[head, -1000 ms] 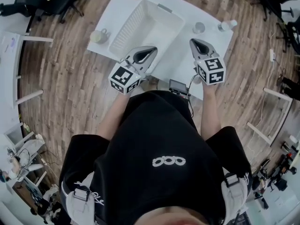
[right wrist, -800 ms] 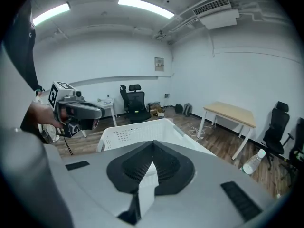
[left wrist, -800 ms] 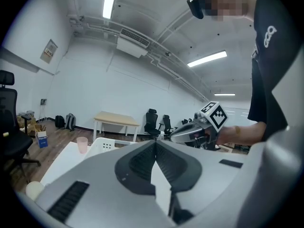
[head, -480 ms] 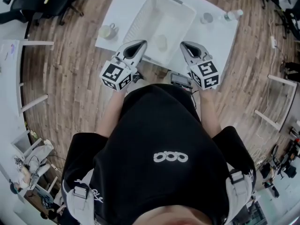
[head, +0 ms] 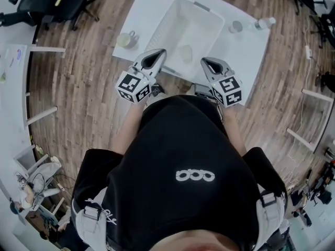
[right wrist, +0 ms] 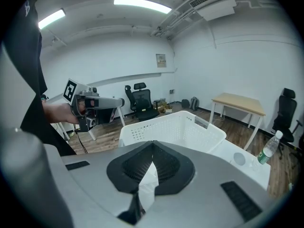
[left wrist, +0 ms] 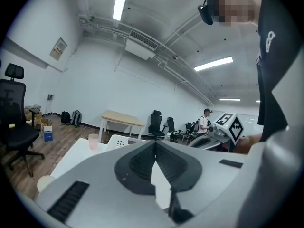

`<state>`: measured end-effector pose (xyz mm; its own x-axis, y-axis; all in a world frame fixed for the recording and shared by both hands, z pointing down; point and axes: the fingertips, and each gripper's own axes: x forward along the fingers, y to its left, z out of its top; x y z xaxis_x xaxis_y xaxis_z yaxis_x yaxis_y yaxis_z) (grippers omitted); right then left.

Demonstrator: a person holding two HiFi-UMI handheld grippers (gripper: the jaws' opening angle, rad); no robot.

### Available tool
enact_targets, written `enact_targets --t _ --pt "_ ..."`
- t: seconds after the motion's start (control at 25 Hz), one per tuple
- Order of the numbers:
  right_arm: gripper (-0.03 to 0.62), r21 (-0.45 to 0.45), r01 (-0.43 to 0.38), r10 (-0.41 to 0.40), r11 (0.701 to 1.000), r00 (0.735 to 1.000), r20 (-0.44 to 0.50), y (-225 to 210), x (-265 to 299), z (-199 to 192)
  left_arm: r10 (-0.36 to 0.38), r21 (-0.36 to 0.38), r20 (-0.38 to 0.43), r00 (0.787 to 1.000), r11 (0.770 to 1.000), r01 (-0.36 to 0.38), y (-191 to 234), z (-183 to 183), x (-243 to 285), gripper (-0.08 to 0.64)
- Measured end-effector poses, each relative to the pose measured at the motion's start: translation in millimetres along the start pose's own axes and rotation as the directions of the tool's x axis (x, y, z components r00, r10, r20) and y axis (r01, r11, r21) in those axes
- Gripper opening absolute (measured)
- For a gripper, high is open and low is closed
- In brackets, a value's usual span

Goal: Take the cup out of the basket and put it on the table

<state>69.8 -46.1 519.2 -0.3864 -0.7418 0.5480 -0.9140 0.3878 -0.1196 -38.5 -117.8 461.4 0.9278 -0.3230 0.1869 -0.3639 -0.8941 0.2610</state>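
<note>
Cup (head: 186,53) is seen inside the white basket (head: 157,31), just beyond and between left gripper (head: 158,56) and right gripper (head: 207,63); both jaws are pressed together, empty.

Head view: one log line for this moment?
cup: in basket | left tool: shut, empty | right tool: shut, empty

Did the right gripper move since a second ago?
Yes. The right gripper has pulled away from the grey cup on the table, toward the near corner of the white basket and the person.
</note>
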Motion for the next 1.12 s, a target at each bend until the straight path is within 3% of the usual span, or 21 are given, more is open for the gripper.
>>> enact_targets --t 0.16,0.32,0.44,0.56,0.68,0.76,0.84,0.96,1.12 --pt "0.025 -0.049 -0.045 0.044 0.998 0.999 -0.031 -4 6 -2 0.024 -0.004 0.009 1.000 1.000 -0.024 3 2 1 0.008" --pt "0.026 -0.179 -0.112 0.093 0.978 0.990 -0.109 -5 24 -2 0.052 -0.009 0.017 0.999 0.999 -0.051 11 3 0 0.008" --pt "0.028 -0.296 -0.198 0.148 0.934 0.972 -0.181 -6 46 0 0.050 -0.027 0.027 0.998 0.998 -0.049 11 2 -2 0.008" --pt "0.029 -0.382 -0.334 0.227 0.862 0.927 -0.298 -6 76 -1 0.069 -0.039 0.036 0.997 0.997 -0.068 14 -1 -6 0.008" --pt "0.029 -0.431 -0.490 0.287 0.758 0.844 -0.453 -3 113 -8 0.092 -0.052 0.046 0.995 0.995 -0.090 22 -3 -14 0.008" --pt "0.029 -0.436 -0.587 0.306 0.682 0.771 -0.559 -4 135 -17 0.110 -0.063 0.055 0.992 0.992 -0.107 24 -3 -19 0.008" --pt "0.031 -0.406 -0.666 0.315 0.626 0.691 -0.650 -10 154 -29 0.125 -0.073 0.058 0.990 0.990 -0.121 25 -3 -19 0.008" --pt "0.035 -0.332 -0.751 0.360 0.571 0.592 -0.721 -13 188 -43 0.140 -0.076 0.047 0.989 0.988 -0.136 31 -6 -14 0.008" --pt "0.077 -0.196 -0.809 0.347 0.554 0.439 -0.829 -22 213 -89 0.142 -0.068 0.026 0.990 0.988 -0.140 26 -15 -10 0.008"
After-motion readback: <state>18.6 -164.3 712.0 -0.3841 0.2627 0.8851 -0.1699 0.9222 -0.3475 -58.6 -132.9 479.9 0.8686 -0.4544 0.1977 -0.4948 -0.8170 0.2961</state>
